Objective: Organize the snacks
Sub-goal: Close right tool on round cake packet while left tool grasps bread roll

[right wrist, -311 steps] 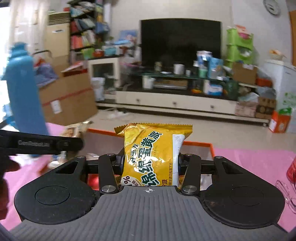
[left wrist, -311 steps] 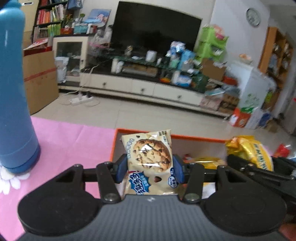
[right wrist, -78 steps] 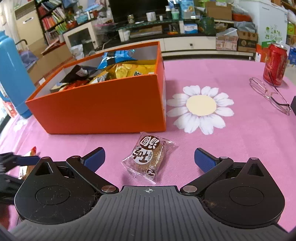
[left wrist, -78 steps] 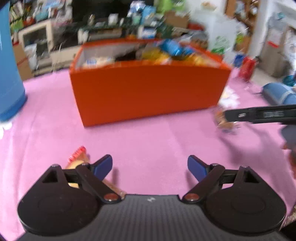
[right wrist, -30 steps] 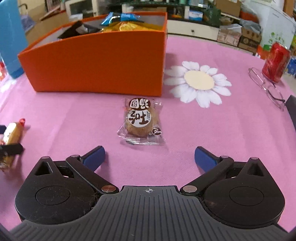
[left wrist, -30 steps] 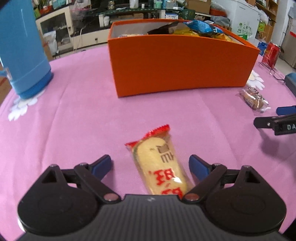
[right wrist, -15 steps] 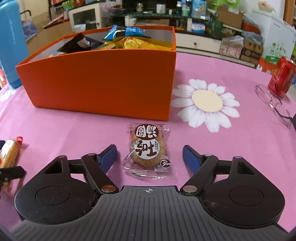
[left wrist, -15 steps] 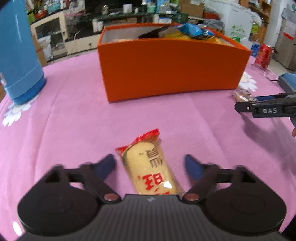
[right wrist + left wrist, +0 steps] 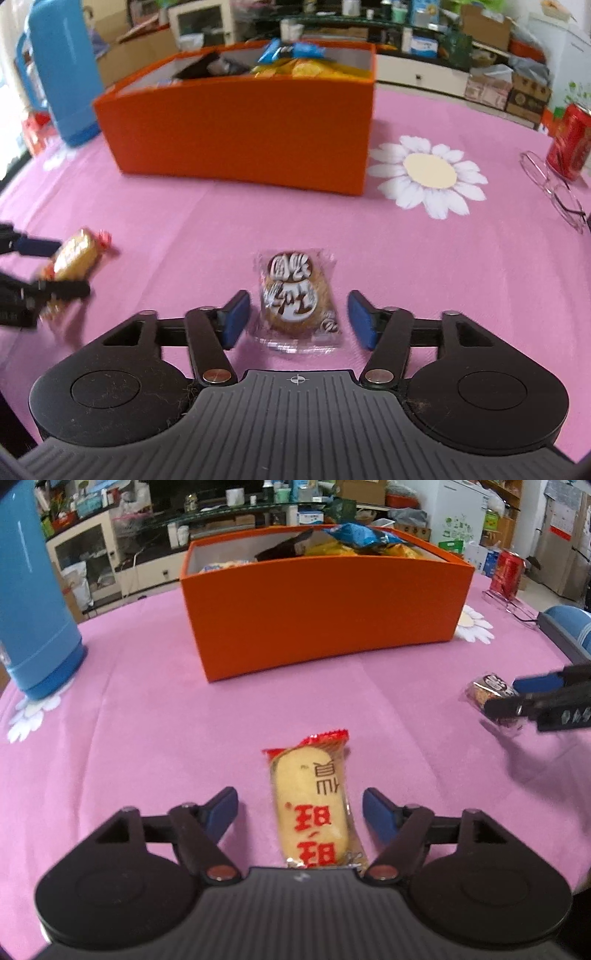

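On the worktop [image 9: 147,716], in front of the orange box [image 9: 325,620], two snacks lie loose. Since half a second ago both hand-held grippers have narrowed their jaws around them, so the grasp looks underway, not finished.

Left hand-held gripper [image 9: 300,814]: released, jaws partly closed, blue pads either side of the long cake packet [image 9: 314,805] with gaps showing on both sides, no contact. Packet lies flat, well short of the box's front wall, red crimped end pointing toward the box, near end under the gripper body.

Right hand-held gripper [image 9: 297,319]: released too, jaws tighter than a second ago, pads just beside the round cookie packet [image 9: 295,295]; left pad near the wrapper edge, touching or not cannot be told. Cookie packet lies flat in front of the box's right corner.

Box already holds several packets. Likely next: close fully on each, lift, carry over the box rim. Blue flask [image 9: 33,590] stands left of the box, red can [image 9: 570,144] and glasses [image 9: 554,188] off to its right.
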Motion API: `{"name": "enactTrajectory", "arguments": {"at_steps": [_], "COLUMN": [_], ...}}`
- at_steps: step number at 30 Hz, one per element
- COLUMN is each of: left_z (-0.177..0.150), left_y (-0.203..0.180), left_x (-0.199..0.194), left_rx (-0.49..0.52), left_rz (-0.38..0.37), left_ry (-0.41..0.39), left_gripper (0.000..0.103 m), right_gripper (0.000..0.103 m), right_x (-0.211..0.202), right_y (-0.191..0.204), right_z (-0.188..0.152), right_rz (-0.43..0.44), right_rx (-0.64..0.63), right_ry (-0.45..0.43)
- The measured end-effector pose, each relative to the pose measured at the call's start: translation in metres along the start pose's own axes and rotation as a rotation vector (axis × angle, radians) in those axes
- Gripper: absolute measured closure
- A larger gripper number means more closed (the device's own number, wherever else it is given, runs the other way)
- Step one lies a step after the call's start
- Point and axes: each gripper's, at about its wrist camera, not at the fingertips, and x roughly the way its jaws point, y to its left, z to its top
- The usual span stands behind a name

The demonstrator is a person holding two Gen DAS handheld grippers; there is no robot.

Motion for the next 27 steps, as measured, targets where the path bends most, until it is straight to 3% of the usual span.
{"name": "enactTrajectory", "arguments": {"at_steps": [2, 4, 5, 6, 7, 12, 14, 16, 18, 21, 23, 24, 25, 27], "left_z": [-0.001, -0.003, -0.003, -0.003, -0.002, 0.006, 0.012, 0.018, 0.022, 0.019, 0.014, 0.011, 0.008, 0.006], "left_y": [0.0, -0.001, -0.002, -0.003, -0.002, 0.014, 0.022, 0.024, 0.022, 0.015, 0.011, 0.009, 0.008, 0.006], "left_x": [0.002, 0.004, 0.003, 0.001, -0.001, -0.017, -0.023, -0.024, -0.017, 0.0, 0.006, 0.007, 0.007, 0.007], "left_rx": [-0.003, 0.004, 0.011, 0.012, 0.01, -0.083, -0.14, -0.176, -0.186, -0.153, -0.113, -0.097, -0.077, -0.051], "left_rz": [-0.015, -0.025, -0.035, -0.045, -0.043, -0.07, -0.089, -0.096, -0.089, -0.061, -0.041, -0.03, -0.022, -0.02], "left_ry": [0.009, 0.013, 0.007, 0.001, 0.001, -0.068, -0.093, -0.107, -0.085, -0.022, -0.002, 0.003, -0.004, -0.006], "left_gripper": [0.031, 0.035, 0.044, 0.062, 0.066, 0.066, 0.066, 0.066, 0.066, 0.066, 0.062, 0.061, 0.059, 0.054], "right_gripper": [0.038, 0.043, 0.05, 0.061, 0.08, 0.088, 0.102, 0.103, 0.103, 0.103, 0.082, 0.056, 0.041, 0.035], "right_x": [-0.006, -0.002, 0.002, 0.006, 0.005, -0.015, -0.025, -0.032, -0.026, -0.005, -0.008, -0.012, -0.018, -0.028], "right_y": [-0.002, -0.001, 0.0, 0.002, 0.006, 0.007, 0.007, 0.006, 0.01, 0.021, 0.026, 0.027, 0.026, 0.02], "right_z": [0.002, 0.001, -0.001, -0.004, -0.006, -0.001, 0.005, 0.014, 0.023, 0.024, 0.02, 0.017, 0.014, 0.007], "right_rz": [0.003, -0.005, -0.001, -0.004, -0.02, 0.015, 0.028, 0.066, 0.095, 0.058, 0.087, 0.083, 0.067, 0.034], "right_rx": [0.008, -0.006, -0.012, -0.033, -0.071, -0.03, -0.007, 0.035, 0.051, 0.027, -0.002, -0.018, -0.036, -0.058], "right_ry": [-0.024, -0.002, 0.018, 0.023, 0.014, -0.032, -0.073, -0.102, -0.085, -0.011, -0.011, -0.023, -0.042, -0.073]}}
